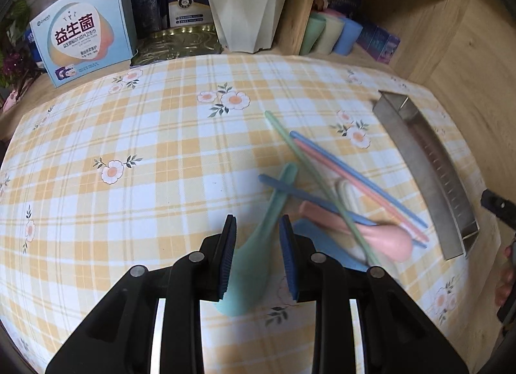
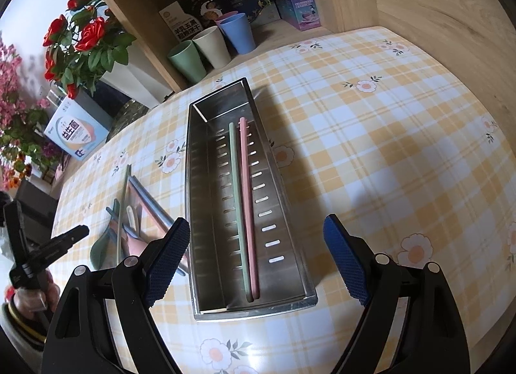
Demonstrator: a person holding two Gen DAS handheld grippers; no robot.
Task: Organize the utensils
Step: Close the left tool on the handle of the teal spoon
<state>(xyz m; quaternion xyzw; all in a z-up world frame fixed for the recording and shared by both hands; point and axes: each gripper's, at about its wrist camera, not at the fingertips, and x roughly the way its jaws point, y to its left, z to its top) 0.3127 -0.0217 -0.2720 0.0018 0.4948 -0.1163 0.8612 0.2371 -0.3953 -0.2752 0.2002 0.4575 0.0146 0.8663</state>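
1. Steel tray (image 2: 206, 200) lies on my checked cloth (image 1: 129, 135), holding a green chopstick (image 2: 238, 200) and a pink chopstick (image 2: 246, 200) side by side.
2. My right gripper (image 2: 256, 261) hovers over it, jaws wide, nothing between them.
3. My left gripper (image 1: 258, 258) stands narrow over the green spoon (image 1: 258, 251), pads apparently apart from it, beside the utensil pile (image 1: 342, 200).

Through my left wrist camera, my left gripper (image 1: 256, 250) sits at the bottom centre, its jaws partly apart and gripping nothing. A blurred green spoon (image 1: 258, 245) lies on the checked tablecloth (image 1: 129, 148) beneath that gap. Just right of it is a crossed heap: pink spoon (image 1: 371, 235), blue chopsticks (image 1: 358, 177), a green chopstick (image 1: 300, 154). A steel tray (image 1: 419, 174) runs along the right edge.
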